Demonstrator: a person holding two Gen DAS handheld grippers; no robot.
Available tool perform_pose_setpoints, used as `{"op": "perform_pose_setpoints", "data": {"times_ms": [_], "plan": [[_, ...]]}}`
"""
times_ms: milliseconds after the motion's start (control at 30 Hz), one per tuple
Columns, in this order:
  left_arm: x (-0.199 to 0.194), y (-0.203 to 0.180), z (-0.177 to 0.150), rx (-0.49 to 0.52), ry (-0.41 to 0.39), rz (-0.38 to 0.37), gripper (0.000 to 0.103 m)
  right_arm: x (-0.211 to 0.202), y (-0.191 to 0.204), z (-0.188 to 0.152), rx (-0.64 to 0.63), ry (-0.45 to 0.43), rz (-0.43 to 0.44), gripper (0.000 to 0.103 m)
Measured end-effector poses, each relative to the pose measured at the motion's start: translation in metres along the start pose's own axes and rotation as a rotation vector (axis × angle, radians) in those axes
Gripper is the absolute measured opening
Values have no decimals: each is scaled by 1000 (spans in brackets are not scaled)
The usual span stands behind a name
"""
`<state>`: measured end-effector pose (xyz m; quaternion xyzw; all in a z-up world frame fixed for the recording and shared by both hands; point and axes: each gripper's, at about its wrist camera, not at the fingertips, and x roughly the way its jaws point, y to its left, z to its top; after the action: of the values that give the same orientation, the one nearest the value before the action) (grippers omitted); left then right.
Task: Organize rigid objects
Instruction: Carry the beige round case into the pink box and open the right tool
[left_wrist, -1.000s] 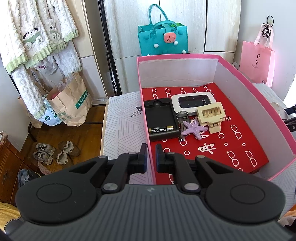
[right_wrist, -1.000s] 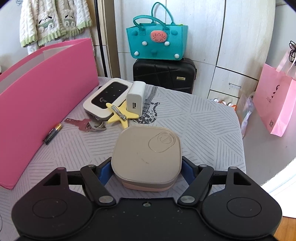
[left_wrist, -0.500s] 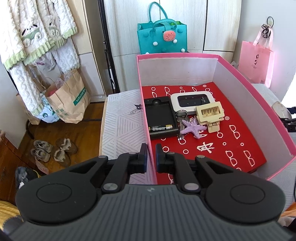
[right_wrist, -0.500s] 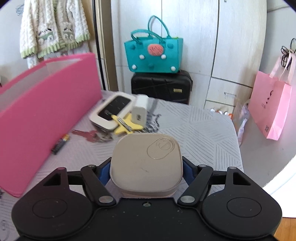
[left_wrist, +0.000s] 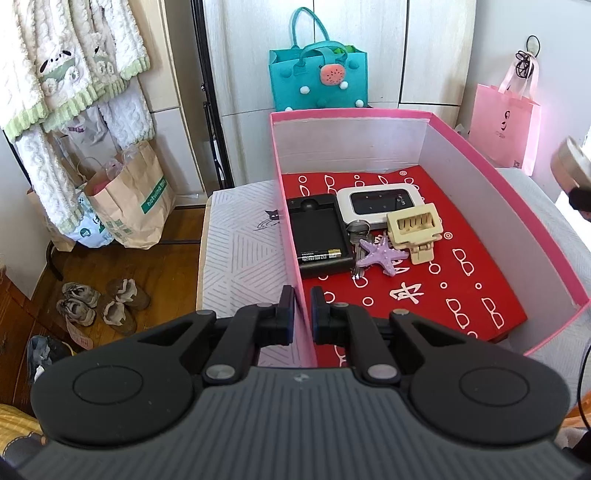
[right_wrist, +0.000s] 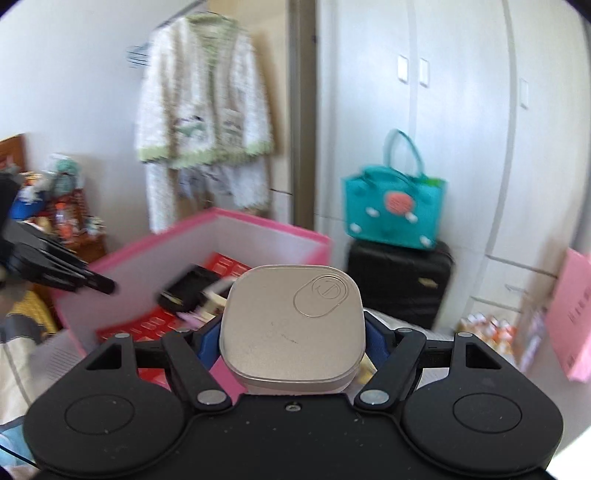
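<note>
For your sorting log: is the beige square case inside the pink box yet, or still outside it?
Outside. The right claw holds the beige case in the air, short of the pink box; the left view shows it beyond the box's right wall.

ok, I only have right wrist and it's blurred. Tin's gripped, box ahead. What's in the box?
Observer: Left wrist shows a black tray holding a battery, a white router, keys, a purple starfish and a beige clip, bunched left of centre in the box.
Operator: Room for the tin?
Observer: Yes. The red floor near and right of them is bare.
Operator: Left gripper?
Observer: Shut on the box's left wall, near its close corner.
</note>
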<state>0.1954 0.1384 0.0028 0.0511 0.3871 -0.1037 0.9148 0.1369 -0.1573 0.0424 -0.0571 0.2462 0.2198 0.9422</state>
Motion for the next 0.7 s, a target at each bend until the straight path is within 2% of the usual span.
{"op": "perform_pose_setpoints", "data": {"times_ms": [133,267,400,600,700], "plan": [[0,1,-1,7,-9,-9,9,14,22,19,38,23,159,78],[0,6,-2,-23,-15,-35,10,44,52,28,20,90,215,78],[1,10,-3,-31,-22,-56,11,80,75,40,-1,195,305,78],[2,13,-4,-29,-29,-84,12,145,74,37,129,418,299,78],[2,13,-3,-13,-25,-91,13,158,62,40,260,458,349,78]]}}
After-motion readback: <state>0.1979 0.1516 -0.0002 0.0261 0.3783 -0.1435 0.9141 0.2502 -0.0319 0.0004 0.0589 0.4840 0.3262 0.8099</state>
